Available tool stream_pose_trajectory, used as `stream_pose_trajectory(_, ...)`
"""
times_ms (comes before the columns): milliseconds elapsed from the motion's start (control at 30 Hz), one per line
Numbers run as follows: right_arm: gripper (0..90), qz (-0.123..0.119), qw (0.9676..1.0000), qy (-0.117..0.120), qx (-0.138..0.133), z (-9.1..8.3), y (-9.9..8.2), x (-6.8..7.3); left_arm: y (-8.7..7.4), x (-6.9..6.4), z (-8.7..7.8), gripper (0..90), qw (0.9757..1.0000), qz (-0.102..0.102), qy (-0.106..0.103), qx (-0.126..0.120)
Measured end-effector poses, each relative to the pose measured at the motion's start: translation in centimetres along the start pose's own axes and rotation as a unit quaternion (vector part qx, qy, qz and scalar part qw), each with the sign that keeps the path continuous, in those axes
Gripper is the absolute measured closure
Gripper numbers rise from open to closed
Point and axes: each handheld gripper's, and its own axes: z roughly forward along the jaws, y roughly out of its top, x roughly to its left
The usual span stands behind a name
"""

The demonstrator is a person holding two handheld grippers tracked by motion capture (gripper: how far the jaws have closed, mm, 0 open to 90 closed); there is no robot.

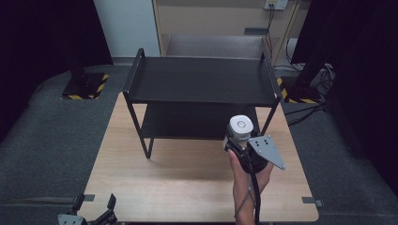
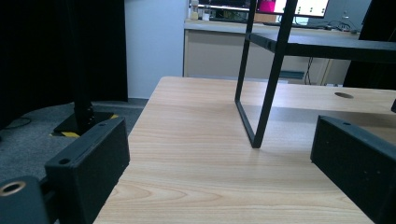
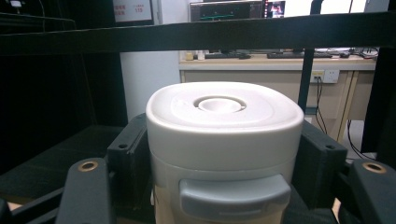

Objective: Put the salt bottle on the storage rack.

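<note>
My right claw (image 1: 238,140) is clamped on the white lidded plastic canister (image 1: 240,127), held upright just in front of the black two-tier metal shelf (image 1: 202,79), level with its lower tier. The shelf lies straight ahead of the canister. My left claw (image 1: 91,216) rests wide open and empty at the near-left corner of the light wooden counter (image 1: 178,187).

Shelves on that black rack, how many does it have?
2. The top shelf sits highest, bare on top. The lower shelf lies under it, just above the wooden table; part of it is hidden by the top one.
</note>
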Motion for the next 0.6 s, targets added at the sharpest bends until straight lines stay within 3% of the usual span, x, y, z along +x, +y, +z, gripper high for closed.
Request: stream_pose_trajectory(600,32.0,-0.005,0.9992,-0.03,0.024,4.4,0.5,-0.3,0.0,0.6,0.5,3.4,0.9999,-0.008,0.007,0.0)
